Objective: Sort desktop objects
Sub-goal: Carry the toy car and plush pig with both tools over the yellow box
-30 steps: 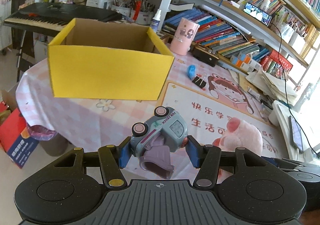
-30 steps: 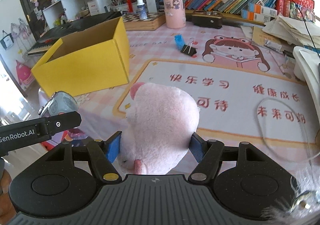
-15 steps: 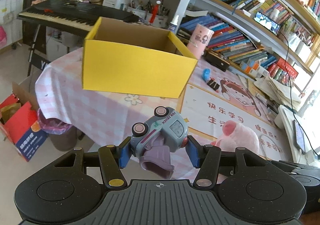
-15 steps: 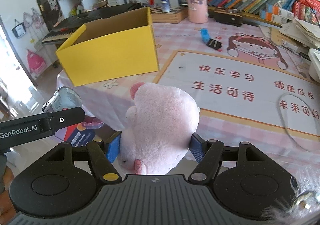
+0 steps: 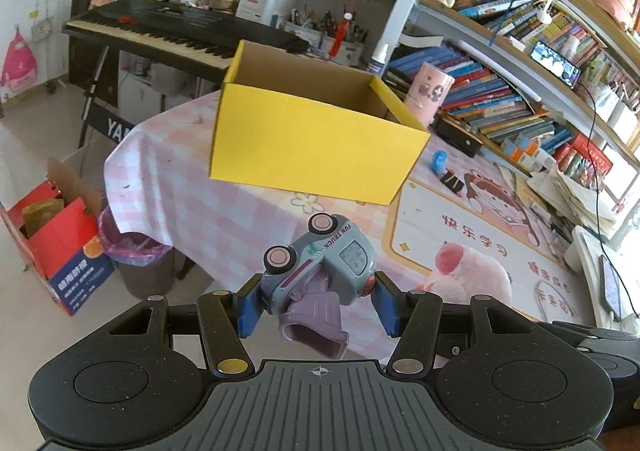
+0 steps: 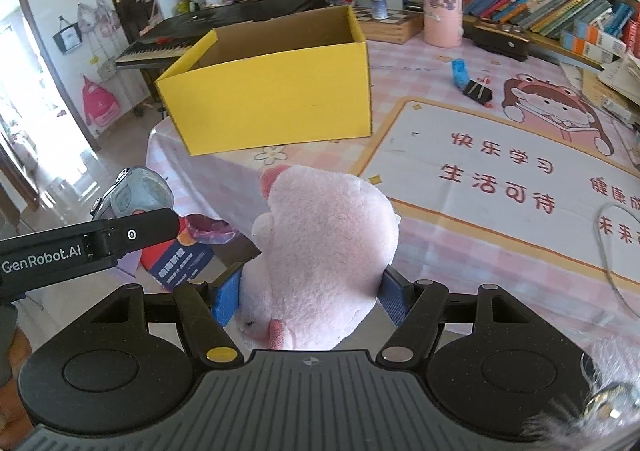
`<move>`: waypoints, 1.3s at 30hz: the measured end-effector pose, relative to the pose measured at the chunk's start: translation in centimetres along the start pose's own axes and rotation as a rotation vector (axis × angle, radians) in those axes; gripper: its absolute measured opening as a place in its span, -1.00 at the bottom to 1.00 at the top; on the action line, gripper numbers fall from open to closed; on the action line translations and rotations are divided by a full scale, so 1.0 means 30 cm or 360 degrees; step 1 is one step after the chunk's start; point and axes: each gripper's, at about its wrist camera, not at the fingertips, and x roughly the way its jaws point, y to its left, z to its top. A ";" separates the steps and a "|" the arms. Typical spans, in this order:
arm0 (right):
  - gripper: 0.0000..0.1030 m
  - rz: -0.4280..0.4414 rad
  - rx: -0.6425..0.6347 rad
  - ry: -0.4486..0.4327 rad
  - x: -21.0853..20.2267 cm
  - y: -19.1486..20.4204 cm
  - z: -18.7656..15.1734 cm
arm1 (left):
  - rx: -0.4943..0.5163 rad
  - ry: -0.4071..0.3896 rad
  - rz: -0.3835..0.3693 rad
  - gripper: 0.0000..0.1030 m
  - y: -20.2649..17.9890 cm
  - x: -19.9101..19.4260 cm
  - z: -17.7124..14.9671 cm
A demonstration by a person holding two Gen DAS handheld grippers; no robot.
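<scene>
My left gripper (image 5: 316,303) is shut on a grey-blue toy truck (image 5: 320,263) with pink wheels and a purple scoop, held in the air near the table's front edge. My right gripper (image 6: 308,291) is shut on a pink plush toy (image 6: 324,251), its blue pads pressing both sides. The plush toy (image 5: 472,279) also shows at the right of the left wrist view. An open yellow cardboard box (image 5: 316,135) stands on the pink checked tablecloth ahead; its inside looks bare brown. From the right wrist view the yellow box (image 6: 272,95) is ahead and left, and the toy truck (image 6: 136,191) hangs at the left.
On the table lie a blue clip (image 6: 459,69), a black binder clip (image 6: 478,91), a pink cup (image 6: 443,9) and a printed desk mat (image 6: 500,171). Bookshelves line the back. A keyboard (image 5: 180,31), a red carton (image 5: 60,243) and a bin (image 5: 132,247) stand left of the table.
Both grippers have drawn back and to the left from the table, each still holding its toy. The yellow box now looks smaller, farther off and more to the right.
</scene>
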 end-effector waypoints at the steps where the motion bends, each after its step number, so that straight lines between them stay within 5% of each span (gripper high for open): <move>1: 0.30 0.0004 -0.0006 -0.0001 0.001 0.006 0.001 | -0.0002 -0.0003 0.0003 0.08 0.005 -0.003 0.000; 30: 0.30 0.0081 -0.0111 -0.0065 0.009 0.091 0.055 | 0.0014 -0.0112 0.0048 0.08 0.045 -0.056 0.036; 39: 0.30 0.0074 -0.0254 -0.0268 0.014 0.102 0.151 | 0.0101 -0.0221 0.0054 0.08 0.002 -0.011 0.127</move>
